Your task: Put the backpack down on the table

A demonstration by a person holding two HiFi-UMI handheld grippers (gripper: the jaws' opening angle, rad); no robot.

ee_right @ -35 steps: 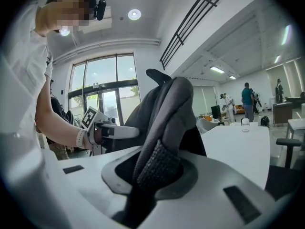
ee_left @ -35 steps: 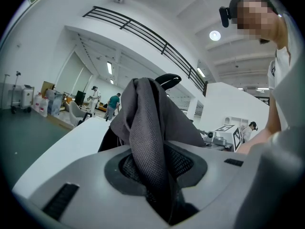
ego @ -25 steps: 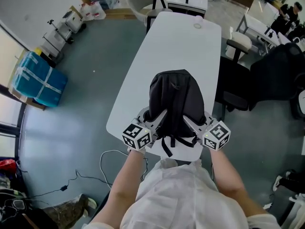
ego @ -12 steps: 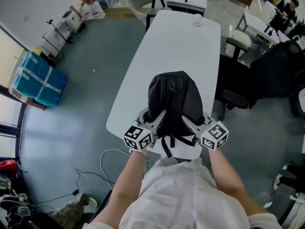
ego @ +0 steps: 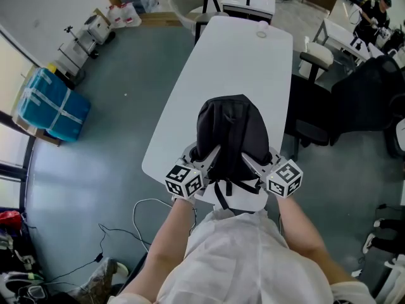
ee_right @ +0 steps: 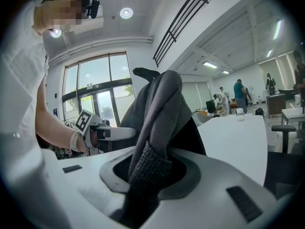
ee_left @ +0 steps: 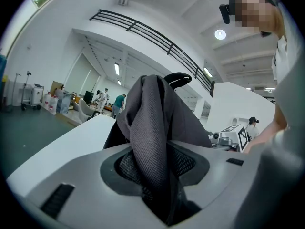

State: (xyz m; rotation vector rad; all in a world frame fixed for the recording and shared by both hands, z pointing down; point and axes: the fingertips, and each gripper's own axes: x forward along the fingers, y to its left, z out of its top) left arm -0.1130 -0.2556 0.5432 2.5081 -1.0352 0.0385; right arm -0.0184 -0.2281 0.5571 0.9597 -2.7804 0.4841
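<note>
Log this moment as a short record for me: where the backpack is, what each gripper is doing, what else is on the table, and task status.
backpack: black, resting on the near end of the white table, straps toward the person
left gripper: jaws have just been opening; left strap runs between them, pads seem to touch it
right gripper: jaws have just been opening; right strap between them, pads seem to touch it
also on table: small container at the far end
task status: backpack is down; release looks under way

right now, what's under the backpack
The white table is under the backpack, which sits at its near end. Anything lying on the tabletop directly beneath the bag is covered and cannot be seen.
</note>
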